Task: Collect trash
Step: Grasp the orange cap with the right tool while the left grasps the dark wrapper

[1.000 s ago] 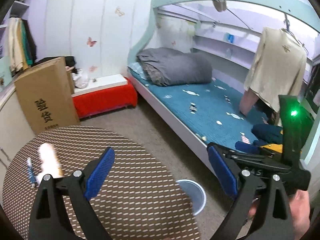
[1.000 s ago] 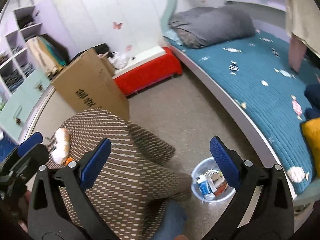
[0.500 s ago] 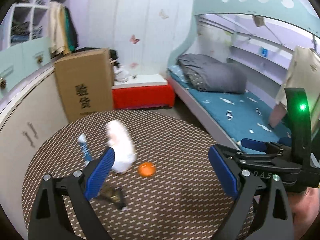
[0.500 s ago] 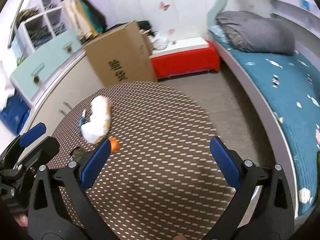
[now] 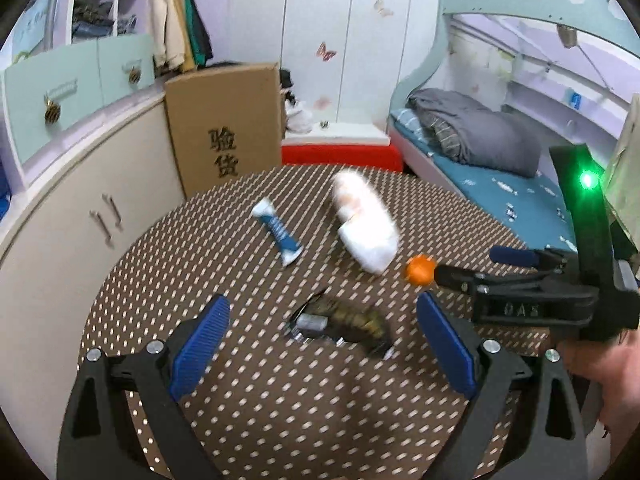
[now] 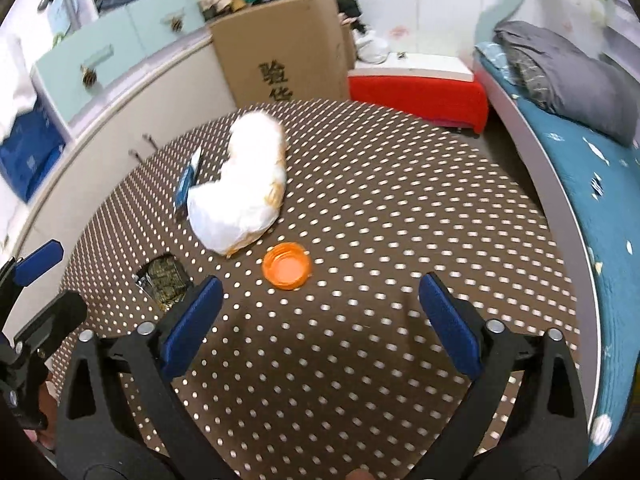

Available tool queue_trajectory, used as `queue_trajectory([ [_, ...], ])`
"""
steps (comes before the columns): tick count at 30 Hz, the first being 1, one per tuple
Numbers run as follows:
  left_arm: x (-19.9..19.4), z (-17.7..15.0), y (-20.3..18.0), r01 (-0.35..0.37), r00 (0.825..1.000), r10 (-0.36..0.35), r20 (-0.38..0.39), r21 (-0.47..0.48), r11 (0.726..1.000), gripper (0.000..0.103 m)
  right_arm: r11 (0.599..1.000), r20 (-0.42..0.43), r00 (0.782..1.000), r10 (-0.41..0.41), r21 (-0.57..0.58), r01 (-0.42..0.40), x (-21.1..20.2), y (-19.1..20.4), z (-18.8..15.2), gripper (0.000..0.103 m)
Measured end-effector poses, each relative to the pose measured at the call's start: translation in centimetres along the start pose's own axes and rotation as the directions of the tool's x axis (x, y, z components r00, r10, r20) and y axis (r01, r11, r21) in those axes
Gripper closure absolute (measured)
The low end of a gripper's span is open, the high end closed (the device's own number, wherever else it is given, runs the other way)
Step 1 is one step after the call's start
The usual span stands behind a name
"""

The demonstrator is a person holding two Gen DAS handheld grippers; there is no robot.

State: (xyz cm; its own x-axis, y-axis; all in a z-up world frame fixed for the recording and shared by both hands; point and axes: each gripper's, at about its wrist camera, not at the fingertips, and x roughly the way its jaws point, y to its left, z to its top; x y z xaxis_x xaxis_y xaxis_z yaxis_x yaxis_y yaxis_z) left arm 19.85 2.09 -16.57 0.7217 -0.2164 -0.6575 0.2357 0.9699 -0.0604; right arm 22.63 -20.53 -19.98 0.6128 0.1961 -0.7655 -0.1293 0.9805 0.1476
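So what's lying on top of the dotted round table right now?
Four pieces on the table: a crumpled white bag, an orange cap, a blue-and-white wrapper and a dark foil packet. The white bag partly covers the wrapper in the right view.

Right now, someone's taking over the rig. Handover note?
Left gripper: open, empty, above the dark snack wrapper.
Right gripper: open, empty, just short of the orange cap.
On the dotted round table: white crumpled bag, blue-and-white wrapper, cap, dark wrapper.
Done: nothing picked up in these views.
Left: all four pieces. The bin isn't in view.
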Motion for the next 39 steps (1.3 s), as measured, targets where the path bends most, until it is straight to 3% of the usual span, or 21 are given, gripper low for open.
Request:
queue_trajectory([
  [5, 1.2, -1.1, 1.0, 0.01, 0.999, -0.01, -0.039, -0.004, 1.0, 0.01, 0.999, -0.023, 0.999, -0.031, -0.035, 0.03, 2.3, 1.1, 0.1, 0.037],
  [8, 2.2, -1.3, 0.5, 0.009, 0.998, -0.007, -0.057, 0.031, 0.999, 0.01, 0.997, -0.003, 0.999, -0.042, -0.065, 0.041, 2.6, 1.8, 0.2, 0.07],
  [9, 2.5, -1.4, 0.2, 0.014, 0.998, -0.011, -0.064, 0.041, 0.999, 0.01, 0.997, -0.005, 0.999, -0.034, -0.066, 0.033, 2.6, 1.8, 0.3, 0.073],
  [21, 6.6, -1.2, -1.8, 0.041, 0.988, -0.02, -0.155, 0.133, 0.99, 0.011, 1.0, 0.028, 1.0, -0.005, 0.014, 0.005, -0.9, -1.5, -0.9, 0.073],
  [25, 6.9, -1.1, -2.5, 0.078, 0.985, -0.053, -0.163, 0.153, 0.985, 0.036, 1.0, 0.041, 0.999, -0.009, 0.028, 0.008, -2.3, -2.6, -1.3, 0.073],
  [27, 6.6, -1.1, -2.8, 0.097, 0.984, -0.072, -0.162, 0.157, 0.983, 0.04, 0.999, 0.046, 0.999, -0.01, 0.037, 0.008, -2.7, -3.3, -1.4, 0.073],
  [29, 6.3, -1.1, -2.9, 0.11, 0.983, -0.087, -0.159, 0.146, 0.983, 0.054, 0.999, 0.052, 0.999, -0.009, 0.05, 0.007, -3.2, -4.1, -1.6, 0.073],
  [39, 5.9, -1.4, -3.2, 0.168, 0.975, -0.159, -0.152, 0.046, 0.985, 0.056, 0.996, 0.088, 0.996, -0.017, 0.092, 0.009, -5.6, -7.0, -2.1, 0.073],
])
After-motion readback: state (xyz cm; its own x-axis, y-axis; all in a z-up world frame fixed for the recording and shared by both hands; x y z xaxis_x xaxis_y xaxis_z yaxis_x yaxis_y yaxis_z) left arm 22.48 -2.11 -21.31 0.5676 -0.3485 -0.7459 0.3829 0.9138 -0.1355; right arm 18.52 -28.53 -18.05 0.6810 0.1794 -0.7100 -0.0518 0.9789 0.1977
